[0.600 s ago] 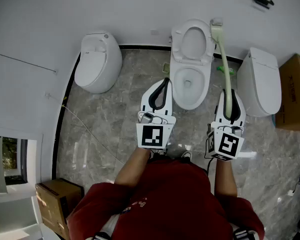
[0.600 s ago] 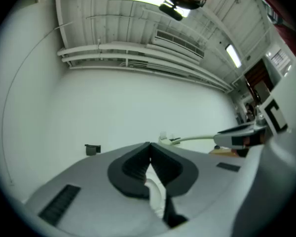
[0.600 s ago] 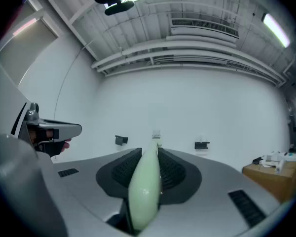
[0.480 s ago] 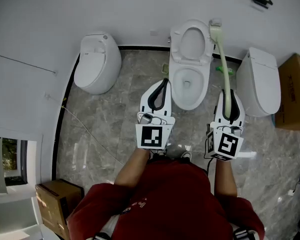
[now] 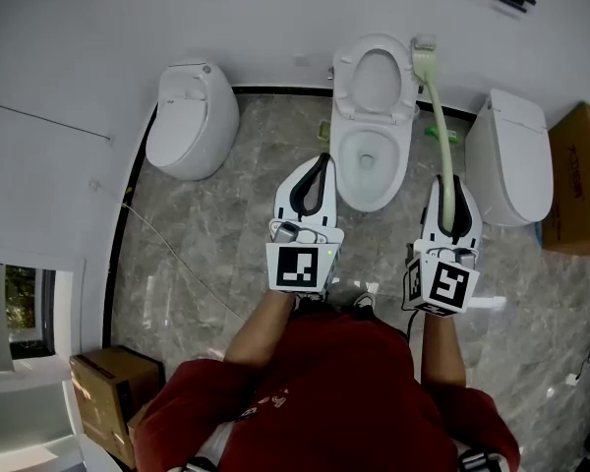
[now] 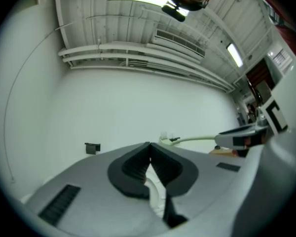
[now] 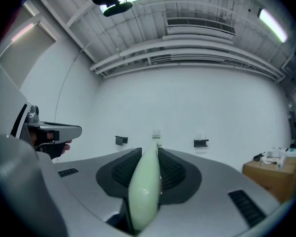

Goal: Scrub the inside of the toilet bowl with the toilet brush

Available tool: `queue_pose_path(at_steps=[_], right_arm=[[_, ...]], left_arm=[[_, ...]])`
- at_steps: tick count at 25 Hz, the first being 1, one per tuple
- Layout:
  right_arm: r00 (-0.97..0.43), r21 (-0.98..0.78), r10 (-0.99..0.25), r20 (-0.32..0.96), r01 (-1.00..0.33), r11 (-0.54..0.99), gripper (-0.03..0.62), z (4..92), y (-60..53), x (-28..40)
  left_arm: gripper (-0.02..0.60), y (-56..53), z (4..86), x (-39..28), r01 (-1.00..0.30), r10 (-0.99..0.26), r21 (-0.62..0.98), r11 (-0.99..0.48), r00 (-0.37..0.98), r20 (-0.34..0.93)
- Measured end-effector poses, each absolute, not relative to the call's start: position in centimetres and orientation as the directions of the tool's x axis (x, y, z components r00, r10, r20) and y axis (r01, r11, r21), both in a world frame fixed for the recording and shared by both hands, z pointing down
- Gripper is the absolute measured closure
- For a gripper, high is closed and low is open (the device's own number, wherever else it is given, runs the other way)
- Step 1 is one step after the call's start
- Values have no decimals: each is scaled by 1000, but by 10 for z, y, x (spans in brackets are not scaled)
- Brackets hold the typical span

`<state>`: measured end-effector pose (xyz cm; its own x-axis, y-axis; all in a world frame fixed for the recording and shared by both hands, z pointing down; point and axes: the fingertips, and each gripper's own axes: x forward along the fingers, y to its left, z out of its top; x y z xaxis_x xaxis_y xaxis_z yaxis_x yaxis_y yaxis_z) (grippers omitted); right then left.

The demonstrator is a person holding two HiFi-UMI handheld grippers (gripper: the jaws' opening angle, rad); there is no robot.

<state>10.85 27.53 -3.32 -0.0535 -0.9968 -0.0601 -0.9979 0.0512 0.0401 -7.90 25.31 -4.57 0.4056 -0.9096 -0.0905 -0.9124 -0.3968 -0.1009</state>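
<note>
The middle toilet (image 5: 371, 126) stands against the far wall with its seat raised and its bowl (image 5: 366, 165) open. My right gripper (image 5: 451, 202) is shut on the pale green toilet brush (image 5: 439, 116), whose handle (image 7: 145, 181) runs out between the jaws. The brush head (image 5: 425, 52) is up beside the raised seat, to the right of the bowl and outside it. My left gripper (image 5: 315, 179) is shut on nothing, just left of the bowl's front edge. In the left gripper view its jaws (image 6: 149, 149) meet at the tips.
A closed white toilet (image 5: 190, 116) stands at the left and another (image 5: 512, 155) at the right. A green holder (image 5: 442, 138) lies on the grey marble floor between the middle and right toilets. Cardboard boxes sit at far right (image 5: 580, 180) and bottom left (image 5: 108, 391).
The view has shifted slightly, so the toilets sit a little higher and further left in frame. Both grippers and the brush keep nearly the same pose.
</note>
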Motion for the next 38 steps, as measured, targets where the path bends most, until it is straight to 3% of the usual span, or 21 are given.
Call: queue_pose_path(at_steps=[8, 16, 27, 38], right_arm=[[-67, 20, -997, -36, -998, 66, 496, -17, 289, 144], [-78, -9, -997, -12, -997, 78, 496, 4, 301, 178], [-99, -5, -995, -8, -995, 99, 496, 10, 277, 175], [-94, 30, -995, 20, -995, 94, 496, 19, 192, 153]], left_arm=[[581, 262, -34, -45, -918, -912, -121, -377, 390, -126], [581, 278, -21, -10, -914, -919, -136, -382, 391, -45], [581, 256, -17, -11, -918, -923, -132, -373, 382, -51], [581, 163, -3, -33, -922, -923, -101, -374, 381, -57]])
